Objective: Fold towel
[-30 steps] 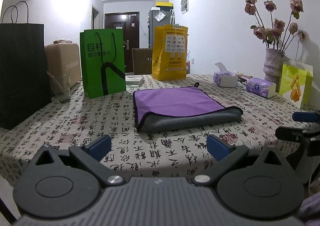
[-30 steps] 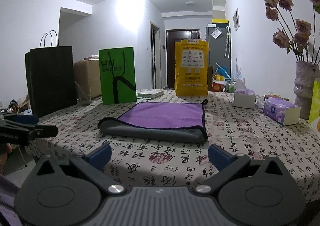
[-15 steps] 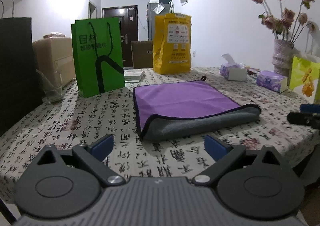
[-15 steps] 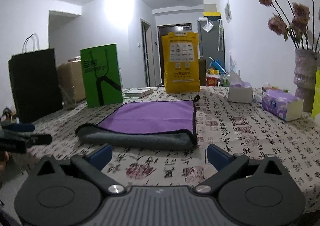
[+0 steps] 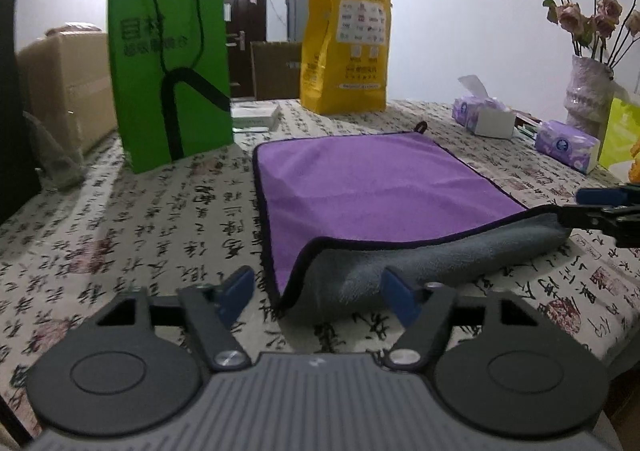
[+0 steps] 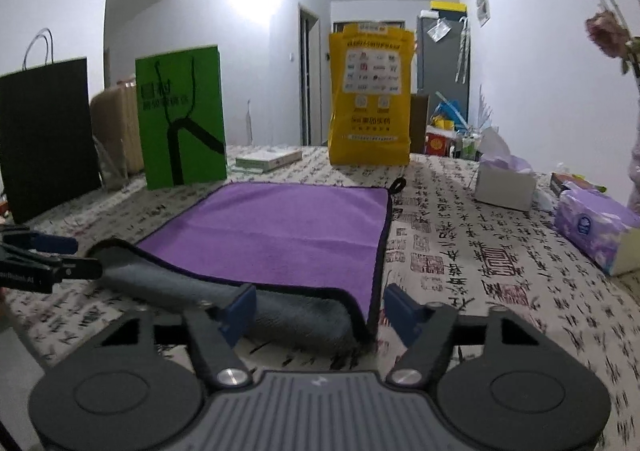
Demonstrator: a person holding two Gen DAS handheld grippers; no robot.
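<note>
Left gripper point(image 5: 318, 293) and right gripper point(image 6: 320, 307) are showing ribbed grey housings, black linkages, silver screws, blue fingertip pads point(image 5: 238, 287).

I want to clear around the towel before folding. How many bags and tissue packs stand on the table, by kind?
Paper bags: 4 (black, green, yellow, lime)
Tissue packs: 2 (box, soft pack)
Total: 6
</note>
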